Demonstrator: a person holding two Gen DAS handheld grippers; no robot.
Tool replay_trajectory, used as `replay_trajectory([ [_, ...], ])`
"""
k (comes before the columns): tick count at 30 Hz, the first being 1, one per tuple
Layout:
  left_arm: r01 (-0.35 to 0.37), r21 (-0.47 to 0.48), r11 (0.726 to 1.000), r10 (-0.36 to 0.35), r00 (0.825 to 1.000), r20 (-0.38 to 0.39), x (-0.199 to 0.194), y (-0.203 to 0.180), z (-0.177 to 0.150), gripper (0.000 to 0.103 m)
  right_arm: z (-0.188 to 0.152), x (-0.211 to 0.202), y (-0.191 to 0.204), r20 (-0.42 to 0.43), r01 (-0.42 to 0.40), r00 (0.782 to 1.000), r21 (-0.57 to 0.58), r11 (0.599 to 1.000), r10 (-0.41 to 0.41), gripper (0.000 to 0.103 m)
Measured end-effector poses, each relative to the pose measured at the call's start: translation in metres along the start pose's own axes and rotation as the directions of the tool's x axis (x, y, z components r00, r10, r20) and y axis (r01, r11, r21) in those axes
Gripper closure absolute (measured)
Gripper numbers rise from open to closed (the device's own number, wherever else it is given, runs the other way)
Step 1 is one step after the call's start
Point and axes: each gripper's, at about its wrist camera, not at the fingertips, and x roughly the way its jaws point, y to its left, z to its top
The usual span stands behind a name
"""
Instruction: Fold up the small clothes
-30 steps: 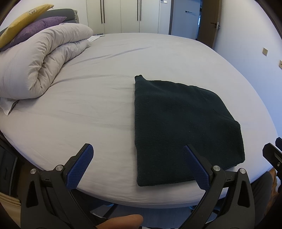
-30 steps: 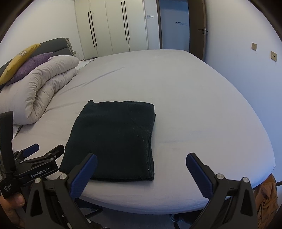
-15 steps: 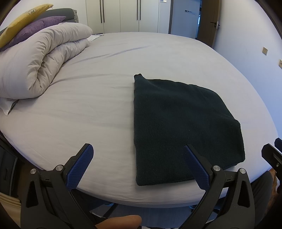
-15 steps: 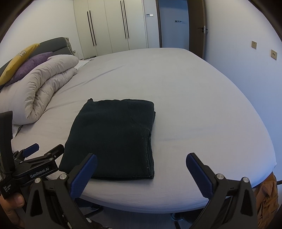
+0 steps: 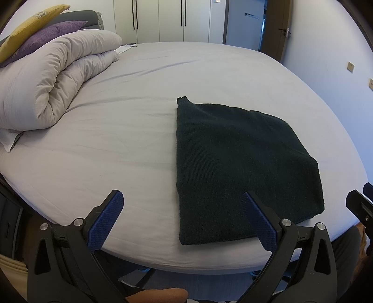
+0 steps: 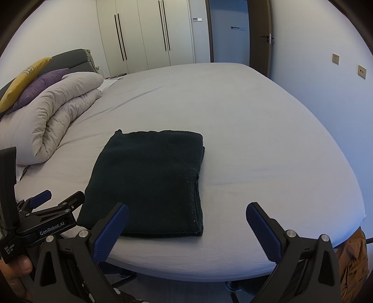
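A dark green knitted garment (image 5: 242, 167) lies folded into a flat rectangle on the grey bed sheet (image 5: 130, 144), near the front edge. It also shows in the right wrist view (image 6: 149, 181). My left gripper (image 5: 184, 219) is open and empty, held at the bed's front edge, its right finger over the garment's near edge. My right gripper (image 6: 186, 230) is open and empty, held just in front of the garment's near right corner. The left gripper shows at the left of the right wrist view (image 6: 53, 209).
A rolled grey duvet (image 5: 51, 81) lies at the left with purple (image 5: 49, 35) and yellow (image 5: 30, 21) pillows behind it. White wardrobes (image 6: 149, 37) and a door (image 6: 261, 35) stand beyond the bed. A wall (image 6: 326, 70) is on the right.
Both views have shifted very slightly. The garment lies as before and both grippers stay open.
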Motion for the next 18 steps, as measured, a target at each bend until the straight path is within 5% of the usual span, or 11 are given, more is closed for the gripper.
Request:
replay_trajectory([
  [18,-0.004,0.006,1.0,0.004,1.0,-0.001,0.001,0.0,-0.0021,0.0,-0.0062,0.0035,-0.0015,-0.009,0.0,1.0,0.008,1.0,0.0,0.0],
])
